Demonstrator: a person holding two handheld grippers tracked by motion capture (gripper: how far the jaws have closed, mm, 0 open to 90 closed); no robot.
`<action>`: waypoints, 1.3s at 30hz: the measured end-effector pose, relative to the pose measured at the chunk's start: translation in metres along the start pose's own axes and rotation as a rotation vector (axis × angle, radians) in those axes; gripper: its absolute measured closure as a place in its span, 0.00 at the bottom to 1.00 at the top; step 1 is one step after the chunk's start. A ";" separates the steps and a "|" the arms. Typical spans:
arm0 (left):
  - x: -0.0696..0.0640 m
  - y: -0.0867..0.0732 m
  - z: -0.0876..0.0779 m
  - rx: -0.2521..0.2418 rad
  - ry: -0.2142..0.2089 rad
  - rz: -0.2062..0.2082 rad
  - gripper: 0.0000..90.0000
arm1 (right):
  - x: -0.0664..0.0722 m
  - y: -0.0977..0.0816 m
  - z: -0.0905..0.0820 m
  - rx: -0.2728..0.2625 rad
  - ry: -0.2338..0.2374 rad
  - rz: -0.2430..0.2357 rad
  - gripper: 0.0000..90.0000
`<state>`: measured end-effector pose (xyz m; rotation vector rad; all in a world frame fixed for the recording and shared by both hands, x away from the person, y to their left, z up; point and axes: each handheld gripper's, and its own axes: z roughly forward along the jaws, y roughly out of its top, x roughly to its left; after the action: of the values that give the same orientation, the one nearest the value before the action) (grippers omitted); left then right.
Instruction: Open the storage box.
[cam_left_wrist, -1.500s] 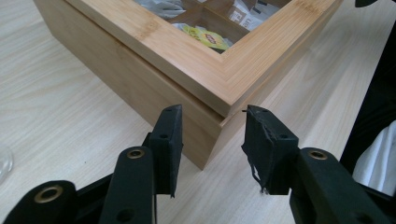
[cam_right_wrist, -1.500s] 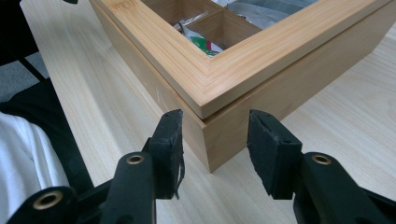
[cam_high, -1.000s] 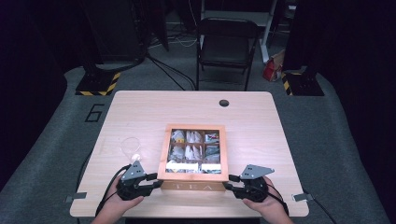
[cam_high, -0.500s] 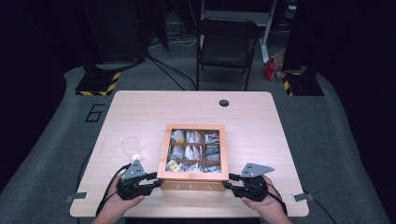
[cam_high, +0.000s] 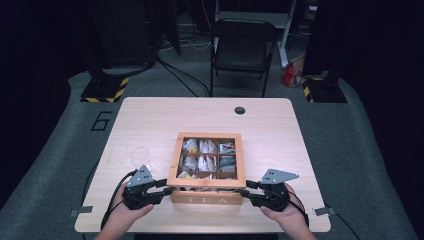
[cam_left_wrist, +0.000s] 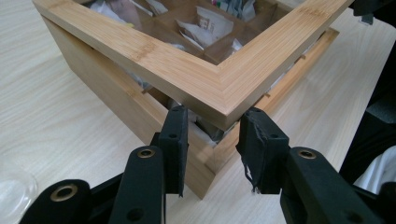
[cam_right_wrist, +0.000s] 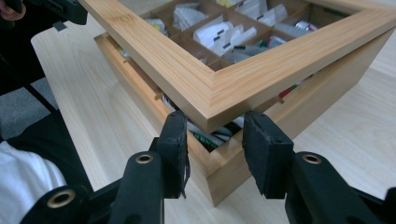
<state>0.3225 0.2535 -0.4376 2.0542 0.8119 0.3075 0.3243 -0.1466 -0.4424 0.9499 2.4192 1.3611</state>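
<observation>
A bamboo tea box (cam_high: 206, 198) marked TEA stands near the table's front edge, with tea bags (cam_high: 206, 161) in its compartments. Its windowed lid (cam_high: 207, 182) is raised a little at the front, leaving a gap over the base. My left gripper (cam_high: 167, 190) is shut on the lid's front left corner; in the left gripper view the pads (cam_left_wrist: 175, 130) flank the corner of the lid (cam_left_wrist: 187, 74) above the base (cam_left_wrist: 107, 93). My right gripper (cam_high: 243, 192) is shut on the front right corner, its pads (cam_right_wrist: 261, 144) either side of the lid (cam_right_wrist: 261, 70).
A clear glass piece (cam_high: 139, 155) lies on the table (cam_high: 150, 120) left of the box and just behind my left gripper. A round cable hole (cam_high: 240, 110) sits at the table's far edge. A black folding chair (cam_high: 242, 45) stands beyond the table.
</observation>
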 end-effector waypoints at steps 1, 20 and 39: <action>0.000 0.002 -0.001 -0.001 0.002 -0.001 0.70 | 0.000 0.001 -0.001 -0.003 0.002 -0.001 0.67; 0.006 0.027 -0.010 -0.027 0.038 -0.006 0.65 | -0.004 0.028 -0.012 -0.029 -0.035 -0.010 0.63; 0.008 0.048 -0.017 -0.044 0.064 0.030 0.62 | -0.007 0.048 -0.017 -0.059 -0.054 -0.045 0.60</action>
<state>0.3413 0.2508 -0.3895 2.0259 0.8064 0.4057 0.3430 -0.1453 -0.3941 0.9007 2.3331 1.3657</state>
